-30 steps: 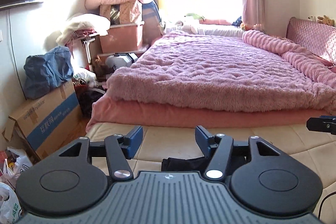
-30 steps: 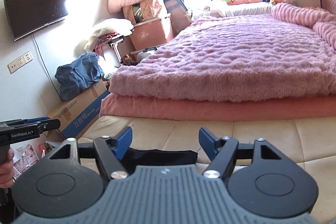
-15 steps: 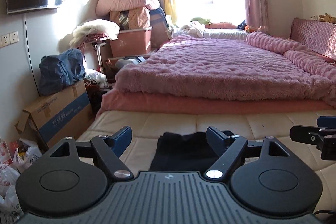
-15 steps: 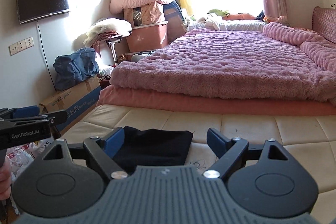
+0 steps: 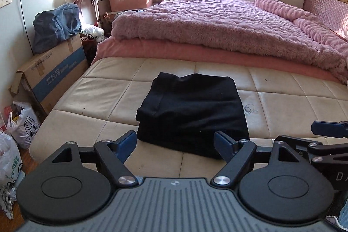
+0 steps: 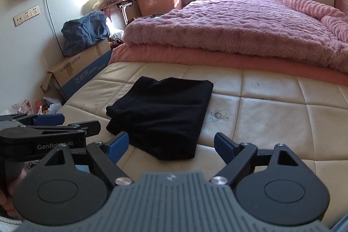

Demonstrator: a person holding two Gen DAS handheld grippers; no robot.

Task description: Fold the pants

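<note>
**Folded pants on mattress, both claws free**

Mattress, cream, quilted leather-look panels (image 5: 282, 101): bearing surface for the task item; a small pen scribble lies just right of the garment.

Blanket, mauve plush, over a pink underlayer (image 5: 217, 21): beyond the bare mattress, well apart from the work.

Carton, brown cardboard with a blue band (image 5: 56, 73): on the floor left of the mattress, a blue bag on top.

Pants, black, soft knit, folded into a compact rectangle (image 5: 191, 108): flat on the mattress, layered edges showing at the left side. Long axis runs away from the cameras, slightly angled. Judged fully folded; little beyond tidying or withdrawal appears left.

Left claw, black with blue pads (image 5: 175, 146): spread wide, holding nothing. The pants lie directly ahead between its fingers, near edge just beyond the tips; contact cannot be told.

Right claw, same build (image 6: 171, 146): likewise spread and empty. The pants lie ahead and to its left, near corner between the fingers. The left claw sits squarer to the bundle, so it is judged better placed.
</note>
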